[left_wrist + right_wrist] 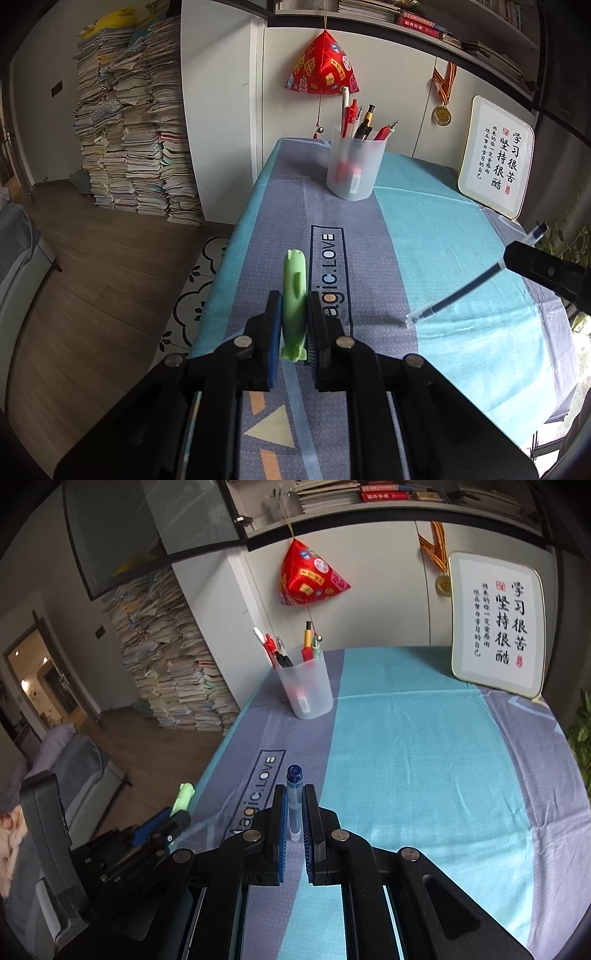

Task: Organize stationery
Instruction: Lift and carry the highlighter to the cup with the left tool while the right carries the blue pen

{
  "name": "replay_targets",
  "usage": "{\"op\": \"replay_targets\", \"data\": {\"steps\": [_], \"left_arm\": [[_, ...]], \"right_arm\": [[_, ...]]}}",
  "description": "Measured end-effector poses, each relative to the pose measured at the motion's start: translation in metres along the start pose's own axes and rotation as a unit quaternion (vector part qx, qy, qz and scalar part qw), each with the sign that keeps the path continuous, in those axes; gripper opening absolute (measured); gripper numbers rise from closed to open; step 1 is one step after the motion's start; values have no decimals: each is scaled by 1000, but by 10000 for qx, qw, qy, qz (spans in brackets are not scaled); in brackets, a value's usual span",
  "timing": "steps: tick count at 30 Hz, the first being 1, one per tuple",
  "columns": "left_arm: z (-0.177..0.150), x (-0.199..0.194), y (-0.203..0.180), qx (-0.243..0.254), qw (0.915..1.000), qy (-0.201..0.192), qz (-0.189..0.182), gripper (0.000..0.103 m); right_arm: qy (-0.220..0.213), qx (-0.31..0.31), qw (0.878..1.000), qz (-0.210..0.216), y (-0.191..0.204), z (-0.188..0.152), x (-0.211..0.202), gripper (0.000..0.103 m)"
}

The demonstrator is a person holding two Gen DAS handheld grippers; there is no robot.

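Holding one item per gripper, the operator is at the transfer step: both pieces are lifted and neither is yet stowed.

Left gripper (pixel 294 314): jaws clenched on the green pen (pixel 294 295), a novelty piece with a moulded animal-shaped end pointing away toward the far side of the bench (pixel 461 258). It sits near the bench's left edge, over the grey band of the cloth.

Right gripper (pixel 294 812): jaws clenched on the blue pen (pixel 294 805), a clear-barrelled type with a blue end cap toward the far side. In the left wrist view this pen (pixel 461 291) slants down to the left, its clear tip close to the cloth; contact cannot be confirmed.

Pen cup (pixel 355 166): a translucent holder standing upright at the far left of the bench, already carrying several pens.

Next move, as judged: carry each gripper forward to the cup, tilt the pen upright above the rim, align it with a gap between the pens already inside, then release. Working one gripper at a time should avoid crowding at the rim.
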State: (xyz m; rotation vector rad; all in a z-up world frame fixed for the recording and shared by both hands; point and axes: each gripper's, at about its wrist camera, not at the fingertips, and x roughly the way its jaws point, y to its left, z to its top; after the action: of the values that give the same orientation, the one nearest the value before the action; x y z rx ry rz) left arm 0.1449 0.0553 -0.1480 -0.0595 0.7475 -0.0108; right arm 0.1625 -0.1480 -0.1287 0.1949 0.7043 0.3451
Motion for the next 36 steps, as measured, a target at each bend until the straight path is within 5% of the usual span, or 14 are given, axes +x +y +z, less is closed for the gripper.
{"op": "replay_targets", "data": {"steps": [16,20,23,27,31,32,36], "left_arm": [[63,25,-8,107,9984,-415,-378,11],[62,27,6,-28,9983,-291,-499,12],[48,40,5,59,9992,-94,-397,31],[28,66,-8,280,9980,414,-382,34],[16,88,-19,509,9970,528,-255,27],[18,85,-17,422,9974,488,-322,12],[24,80,-11,329,9969,532,-484,11]], "right_arm": [[-447,-146,9988,-103,-4,74,16,8],[-591,-97,9982,-81,-4,79,18,8],[-631,-43,9980,-30,-7,70,14,8],[-568,71,9984,23,-11,54,10,8],[-468,97,9988,47,-15,44,3,8],[-460,70,9989,14,-15,43,3,8],[-434,76,9990,-5,-18,43,0,8]]}}
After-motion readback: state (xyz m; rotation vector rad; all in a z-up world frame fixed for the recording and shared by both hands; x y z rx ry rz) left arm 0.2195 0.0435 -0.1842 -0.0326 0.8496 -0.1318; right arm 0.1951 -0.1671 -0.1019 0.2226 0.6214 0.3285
